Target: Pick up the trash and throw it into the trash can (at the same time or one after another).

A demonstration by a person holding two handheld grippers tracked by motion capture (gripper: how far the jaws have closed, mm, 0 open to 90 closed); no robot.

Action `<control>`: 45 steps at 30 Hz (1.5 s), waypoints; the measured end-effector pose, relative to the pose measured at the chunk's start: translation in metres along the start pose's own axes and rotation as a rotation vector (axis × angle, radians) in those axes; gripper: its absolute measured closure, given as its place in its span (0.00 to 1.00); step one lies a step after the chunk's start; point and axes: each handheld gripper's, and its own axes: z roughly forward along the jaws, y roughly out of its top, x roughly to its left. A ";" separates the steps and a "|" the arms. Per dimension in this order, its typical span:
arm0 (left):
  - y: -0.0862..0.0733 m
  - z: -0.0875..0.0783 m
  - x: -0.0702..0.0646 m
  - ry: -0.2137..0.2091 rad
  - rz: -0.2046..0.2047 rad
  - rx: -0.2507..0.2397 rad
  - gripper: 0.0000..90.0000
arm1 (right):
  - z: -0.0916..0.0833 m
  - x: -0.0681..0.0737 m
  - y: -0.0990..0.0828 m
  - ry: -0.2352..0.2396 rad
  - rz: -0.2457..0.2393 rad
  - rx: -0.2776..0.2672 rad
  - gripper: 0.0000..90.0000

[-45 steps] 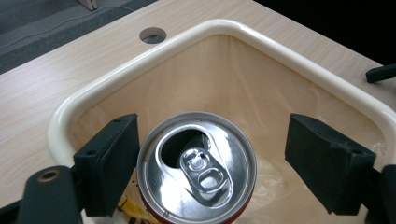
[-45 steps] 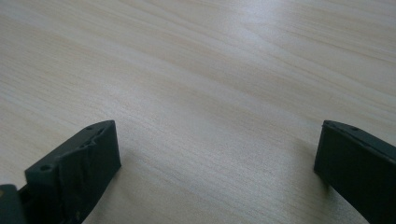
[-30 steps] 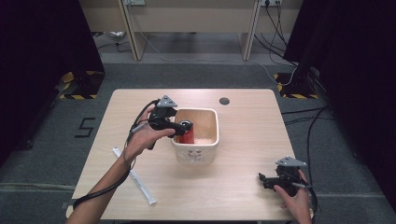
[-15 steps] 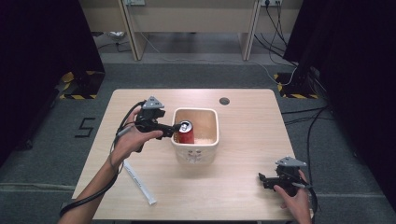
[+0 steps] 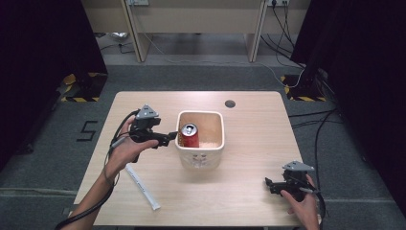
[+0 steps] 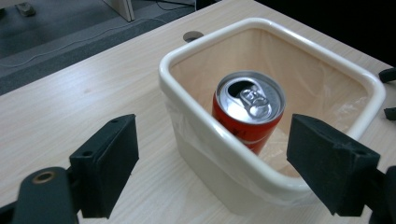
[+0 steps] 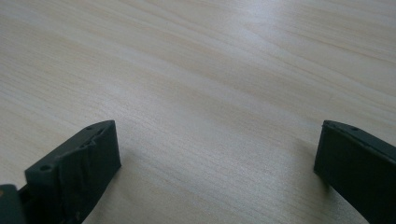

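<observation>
Here, in the high view, a red can (image 5: 189, 136) is seen standing upright inside a cream bin (image 5: 201, 156) at the middle of the wooden table (image 5: 249, 143), against the bin's left wall. The left gripper (image 5: 171, 138) is held just left of the bin's rim, its jaws spread and nothing between them. One second earlier its jaws were over the bin at the can; half a second earlier they were at the rim; now the gripper is drawn farther back to the left, and the can is left in the bin. A white strip (image 5: 141, 186) lies on the table near the left forearm. The right gripper (image 5: 269, 184) is rested near the table's right front corner, unchanged in place across the three frames.

In the left gripper view, the can (image 6: 248, 110) is shown with its opened silver top upward, within the bin (image 6: 196, 60), which is lined with a thin clear bag. The two black jaws are set wide apart, one to each side of the bin's near corner, touching nothing.

In the right gripper view, the jaws are spread wide over bare wood grain (image 7: 210, 93), and nothing is gripped.
</observation>
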 end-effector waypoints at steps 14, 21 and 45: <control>-0.033 -0.002 0.006 0.018 -0.048 0.014 0.19 | 0.000 0.000 0.000 0.000 -0.001 0.001 0.00; -0.049 -0.005 0.008 0.049 -0.056 0.026 0.19 | 0.000 0.000 0.000 0.000 0.001 0.001 0.00; -0.100 -0.009 0.014 0.128 -0.117 0.058 0.19 | 0.000 0.000 0.000 0.000 0.001 0.001 0.00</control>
